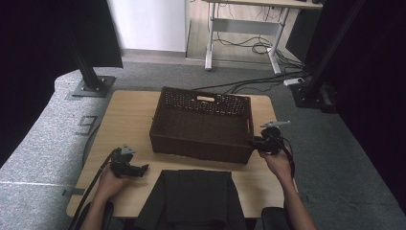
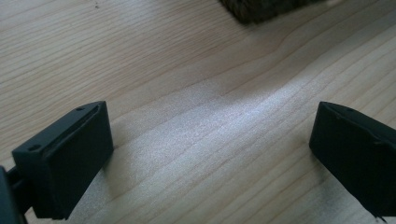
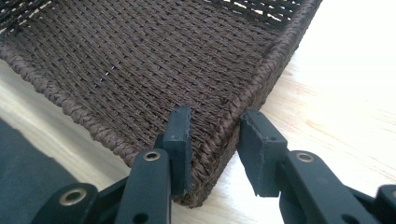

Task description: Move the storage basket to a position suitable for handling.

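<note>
A dark brown woven basket (image 1: 201,143) stands in the middle of the wooden table (image 1: 127,115). My right gripper (image 1: 255,143) is at its right front corner. In the right gripper view one jaw sits inside the basket (image 3: 154,60) and the other outside, so the right gripper (image 3: 215,126) is shut on the side wall near the rim. My left gripper (image 1: 143,168) rests low over the table's front left, jaws pointing right. In the left gripper view the left gripper (image 2: 210,154) stands wide open over bare wood, with a basket corner (image 2: 261,9) at the top edge.
A folded black cloth (image 1: 194,196) lies on the table's front edge between my hands, and the right gripper view shows the cloth (image 3: 28,168) at the left. Black frame posts (image 1: 88,72) stand beyond the table's far corners. Grey carpet surrounds the table.
</note>
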### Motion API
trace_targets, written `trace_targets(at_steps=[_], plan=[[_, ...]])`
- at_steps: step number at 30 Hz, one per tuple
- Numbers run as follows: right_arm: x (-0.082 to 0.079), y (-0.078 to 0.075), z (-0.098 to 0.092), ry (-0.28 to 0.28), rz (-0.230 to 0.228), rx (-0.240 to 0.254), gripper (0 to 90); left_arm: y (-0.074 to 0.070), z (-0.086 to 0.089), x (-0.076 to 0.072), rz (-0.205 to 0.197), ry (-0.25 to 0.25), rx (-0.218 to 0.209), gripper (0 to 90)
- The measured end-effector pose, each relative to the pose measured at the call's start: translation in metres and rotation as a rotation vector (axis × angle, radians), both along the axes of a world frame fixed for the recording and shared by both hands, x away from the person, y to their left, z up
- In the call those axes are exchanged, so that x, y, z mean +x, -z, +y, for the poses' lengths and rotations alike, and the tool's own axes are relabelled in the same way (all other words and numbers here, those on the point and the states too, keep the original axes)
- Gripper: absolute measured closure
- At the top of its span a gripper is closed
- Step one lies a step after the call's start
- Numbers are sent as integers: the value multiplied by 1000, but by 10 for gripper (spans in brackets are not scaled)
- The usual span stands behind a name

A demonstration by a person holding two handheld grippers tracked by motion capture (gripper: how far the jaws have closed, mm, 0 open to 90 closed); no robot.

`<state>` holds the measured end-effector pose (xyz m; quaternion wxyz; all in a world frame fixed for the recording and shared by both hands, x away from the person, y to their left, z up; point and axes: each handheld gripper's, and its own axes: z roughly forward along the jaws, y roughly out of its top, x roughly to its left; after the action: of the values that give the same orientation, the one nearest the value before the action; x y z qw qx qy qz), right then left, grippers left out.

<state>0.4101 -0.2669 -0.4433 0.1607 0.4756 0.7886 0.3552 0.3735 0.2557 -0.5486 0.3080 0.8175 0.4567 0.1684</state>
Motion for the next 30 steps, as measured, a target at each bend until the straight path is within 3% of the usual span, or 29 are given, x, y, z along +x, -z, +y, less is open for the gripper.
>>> trace_targets(at_steps=[14, 30], plan=[[-16, 0, 10, -51, -1, -8, 640, 0, 8, -10, -1, -25, 0, 0], [-14, -1, 5, -57, 2, -9, 643, 0, 8, -10, -1, -26, 0, 0]])
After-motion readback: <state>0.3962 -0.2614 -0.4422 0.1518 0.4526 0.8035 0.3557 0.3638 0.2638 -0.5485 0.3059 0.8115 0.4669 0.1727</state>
